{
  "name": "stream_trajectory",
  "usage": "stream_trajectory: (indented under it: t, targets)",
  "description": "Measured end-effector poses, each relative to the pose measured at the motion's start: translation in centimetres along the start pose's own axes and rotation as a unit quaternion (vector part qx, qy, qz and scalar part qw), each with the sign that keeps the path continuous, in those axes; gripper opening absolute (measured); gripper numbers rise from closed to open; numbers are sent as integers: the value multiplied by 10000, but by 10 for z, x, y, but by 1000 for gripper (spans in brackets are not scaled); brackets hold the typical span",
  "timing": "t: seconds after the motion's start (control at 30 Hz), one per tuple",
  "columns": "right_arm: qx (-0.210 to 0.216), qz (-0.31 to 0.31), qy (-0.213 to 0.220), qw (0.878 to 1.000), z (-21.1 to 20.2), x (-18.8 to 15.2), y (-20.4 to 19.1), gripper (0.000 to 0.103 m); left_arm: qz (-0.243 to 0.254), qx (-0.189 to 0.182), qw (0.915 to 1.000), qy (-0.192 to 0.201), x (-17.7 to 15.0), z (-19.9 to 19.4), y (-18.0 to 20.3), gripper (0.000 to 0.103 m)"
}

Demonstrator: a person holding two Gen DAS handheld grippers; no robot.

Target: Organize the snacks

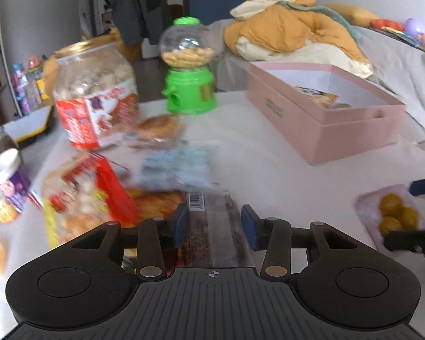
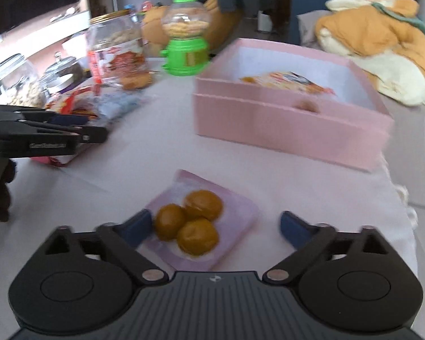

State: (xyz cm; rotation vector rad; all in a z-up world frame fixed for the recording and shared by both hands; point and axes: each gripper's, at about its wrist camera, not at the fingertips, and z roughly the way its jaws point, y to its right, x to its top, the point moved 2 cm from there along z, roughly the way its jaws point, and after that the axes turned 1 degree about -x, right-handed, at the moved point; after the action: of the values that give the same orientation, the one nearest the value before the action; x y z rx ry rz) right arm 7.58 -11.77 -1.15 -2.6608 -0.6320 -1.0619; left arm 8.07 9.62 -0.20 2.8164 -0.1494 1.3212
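Observation:
A pink box (image 1: 323,119) stands open at the back right of the table, with an orange snack packet (image 1: 317,96) inside; it also shows in the right wrist view (image 2: 286,124). My left gripper (image 1: 214,226) is open, its fingers either side of a dark brown snack packet (image 1: 212,226) lying on the table. My right gripper (image 2: 215,228) is open around a clear pouch of three round yellow pastries (image 2: 192,223), which also shows in the left wrist view (image 1: 393,212). Whether either gripper touches its packet is unclear.
A snack jar with a red label (image 1: 96,96), a green candy dispenser (image 1: 188,68), a red snack bag (image 1: 93,195), a pale blue packet (image 1: 178,167) and a wrapped bun (image 1: 158,127) crowd the left. Glass jars (image 2: 17,82) stand far left. Bedding (image 1: 297,28) lies behind.

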Motion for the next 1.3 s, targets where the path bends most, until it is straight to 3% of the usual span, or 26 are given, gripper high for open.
stream_trajectory:
  t: [0.17,0.43,0.7,0.9,1.03,1.3]
  targets:
    - [8,175,38,9998,-6,-5,10,103,-34,-588,9983,-50,-20,-24,38,46]
    - [-92,-264,-28,9996,-16,-18,4,103,-58,-364,9992,138,-36,-33,62,48]
    - [-583,370,-55,9976,-22,-22,29,103,-65,-397,9990,218,-38,-34,61,49]
    - [-191,683,-73,9975,-21,-4,22,103,-39,-378,9990,226,-38,-34,61,49]
    - [-233,690,-180,9972,0,12,11,103,-16,-362,9991,232,-38,-34,62,49]
    - [-447,253,-202,9985,9,13,5,90,-13,-359,9991,235,-38,-34,62,49]
